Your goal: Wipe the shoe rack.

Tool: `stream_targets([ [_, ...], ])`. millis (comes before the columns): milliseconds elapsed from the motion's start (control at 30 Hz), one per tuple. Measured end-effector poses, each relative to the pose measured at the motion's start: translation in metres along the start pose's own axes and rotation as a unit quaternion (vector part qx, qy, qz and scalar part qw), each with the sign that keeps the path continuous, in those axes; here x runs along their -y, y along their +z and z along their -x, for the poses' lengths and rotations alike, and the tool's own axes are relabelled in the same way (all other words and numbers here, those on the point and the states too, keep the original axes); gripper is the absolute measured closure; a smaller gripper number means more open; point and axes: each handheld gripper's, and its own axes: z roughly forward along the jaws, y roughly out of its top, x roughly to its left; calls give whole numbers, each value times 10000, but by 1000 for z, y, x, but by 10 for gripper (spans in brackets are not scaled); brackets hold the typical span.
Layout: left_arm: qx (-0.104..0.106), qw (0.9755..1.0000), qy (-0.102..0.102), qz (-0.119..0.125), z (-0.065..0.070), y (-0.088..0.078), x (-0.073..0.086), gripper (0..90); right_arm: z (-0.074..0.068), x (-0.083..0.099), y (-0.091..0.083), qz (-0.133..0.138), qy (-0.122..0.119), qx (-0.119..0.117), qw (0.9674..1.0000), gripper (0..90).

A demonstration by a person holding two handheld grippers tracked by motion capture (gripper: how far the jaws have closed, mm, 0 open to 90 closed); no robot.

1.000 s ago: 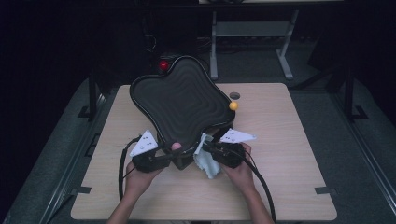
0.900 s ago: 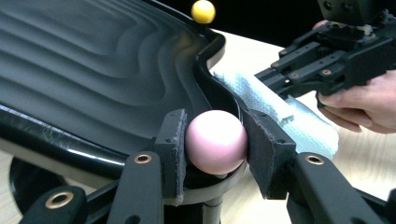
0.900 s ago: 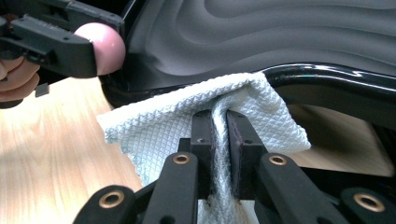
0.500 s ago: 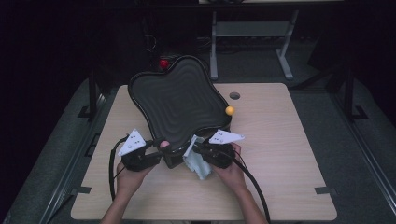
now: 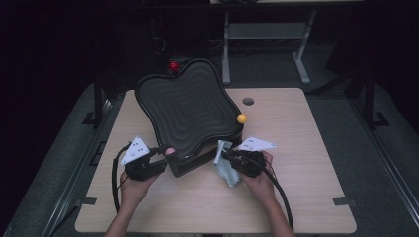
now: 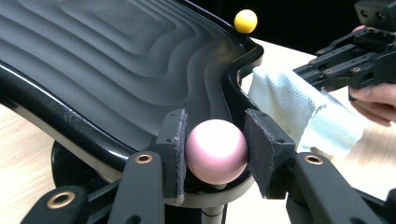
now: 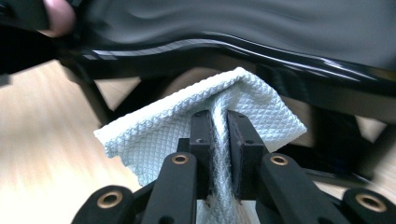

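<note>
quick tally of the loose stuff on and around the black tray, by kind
balls: 2, a pink ball between the left gripper's jaws and a yellow ball at the tray's rim
cloths: 1, a pale blue cloth pinched in the right gripper
trays: 1
total: 4

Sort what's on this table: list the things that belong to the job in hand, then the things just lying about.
In the job:
- left claw, its pads against the pink ball
- right claw, shut on the pale blue cloth
- black ridged tray, tilted on its stand

Lying about:
- yellow ball at the tray's far rim
- red thing behind the table
</note>
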Motion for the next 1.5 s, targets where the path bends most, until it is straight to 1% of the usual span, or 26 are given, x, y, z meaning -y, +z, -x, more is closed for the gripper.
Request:
stream_targets([
  [67, -37, 10000, -19, 9, -2, -1, 0, 601, 7, 3, -6, -20, 37, 120, 9999, 806],
  [100, -57, 10000, -20, 11, -2, -1, 1, 601, 12, 5, -11, -22, 95, 204, 9997, 805],
  [167, -79, 10000, -30, 19, -4, -2, 1, 601, 21, 9, -20, 22, 180, 365, 9992, 805],
  [200, -95, 9999, -55, 23, -5, -2, 1, 601, 24, 10, -24, 37, 212, 409, 9989, 805],
  [300, -122, 9999, -62, 28, -7, -3, 2, 601, 36, 15, -37, 88, 299, 676, 9972, 803],
  [467, -203, 9998, -61, 17, -10, -4, 2, 601, 53, 25, -57, 117, 482, 992, 9938, 800],
  [600, -242, 9997, -71, 5, -12, -5, 2, 600, 64, 32, -69, 65, 532, 1226, 9910, 794],
  [733, -313, 9995, -85, -6, -15, -6, 2, 601, 78, 41, -84, 46, 664, 1515, 9862, 791],
  [767, -320, 9995, -83, -10, -16, -6, 2, 601, 82, 43, -89, 43, 718, 1597, 9845, 790],
  [867, -350, 9994, -79, -21, -17, -6, 2, 600, 89, 46, -98, 38, 795, 1737, 9816, 786],
  [900, -361, 9993, -74, -25, -18, -6, 2, 601, 92, 48, -102, 52, 850, 1817, 9797, 784],
  [933, -373, 9993, -69, -21, -18, -6, 2, 601, 94, 49, -104, 65, 882, 1848, 9788, 781],
  [1000, -389, 9992, -65, -29, -20, -6, 1, 601, 99, 51, -109, 25, 928, 1988, 9756, 770],
  [1100, -422, 9991, -75, -30, -22, -7, 2, 601, 104, 53, -114, 8, 968, 2120, 9725, 737],
  [1133, -422, 9991, -75, -30, -22, -7, 2, 601, 104, 53, -114, 8, 968, 2120, 9725, 737],
  [1167, -443, 9990, -89, -22, -23, -7, 2, 601, 106, 54, -115, -7, 963, 2181, 9712, 721],
  [1200, -470, 9988, -105, -22, -25, -7, 2, 600, 108, 55, -118, 32, 981, 2242, 9696, 677],
  [1233, -492, 9987, -120, -23, -26, -8, 2, 600, 108, 55, -119, 60, 981, 2250, 9694, 672],
  [1267, -505, 9986, -132, -20, -27, -8, 2, 600, 108, 55, -119, 119, 995, 2216, 9700, 663],
  [1333, -537, 9984, -147, -20, -28, -9, 3, 600, 106, 53, -117, 134, 956, 2187, 9710, 648],
  [1433, -563, 9983, -167, -14, -31, -9, 3, 599, 99, 46, -111, 174, 832, 2062, 9748, 630],
  [1467, -586, 9981, -196, 0, -32, -9, 3, 599, 97, 45, -109, 180, 806, 2036, 9756, 627],
  [1500, -610, 9979, -196, -9, -32, -10, 4, 599, 94, 41, -107, 219, 764, 1969, 9772, 618],
])
